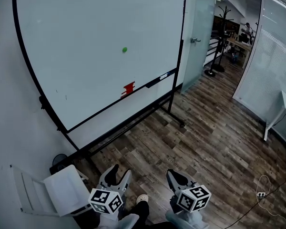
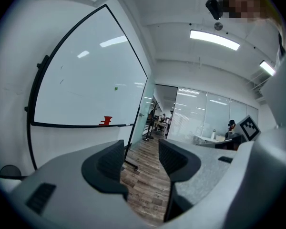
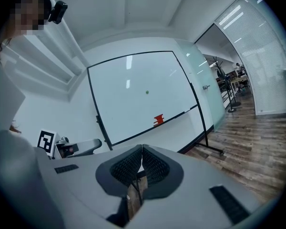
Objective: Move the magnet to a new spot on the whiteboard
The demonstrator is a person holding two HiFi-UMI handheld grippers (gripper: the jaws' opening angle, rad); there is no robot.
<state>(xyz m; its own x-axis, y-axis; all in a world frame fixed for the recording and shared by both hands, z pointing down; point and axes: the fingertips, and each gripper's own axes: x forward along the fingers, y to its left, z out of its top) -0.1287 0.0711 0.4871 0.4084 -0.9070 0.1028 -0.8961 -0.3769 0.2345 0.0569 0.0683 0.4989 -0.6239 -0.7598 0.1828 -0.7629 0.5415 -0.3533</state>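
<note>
The whiteboard [image 1: 95,46] fills most of my head view. It is a big black-framed board on a rolling stand, and its surface is nearly blank. A wood-plank floor [image 1: 205,137] spreads out below and to the right of it, and a frosted glass door [image 1: 198,32] stands just past its right edge. Below its lower left corner, near the wall, I see a white chair [image 1: 62,192].

Both grippers sit low in the frame, well apart from the whiteboard and pointing toward it. The left gripper [image 1: 119,171] is below the board's lower edge, beside the chair. In the left gripper view its jaws stand clearly apart with only floor showing through the gap, so it holds nothing. The right gripper [image 1: 171,173] is to the right of it. In its own view the jaws are pressed together at the tips, and I can make out nothing between them.

A red object [image 1: 128,88] rests on the whiteboard's tray [image 1: 109,109], a little right of the middle of the bottom rail. I can't tell exactly what it is.

The magnet [image 1: 124,49], a small green dot, sticks to the whiteboard around mid-height, right of centre. It is almost straight above the red object and touches neither gripper.
</note>
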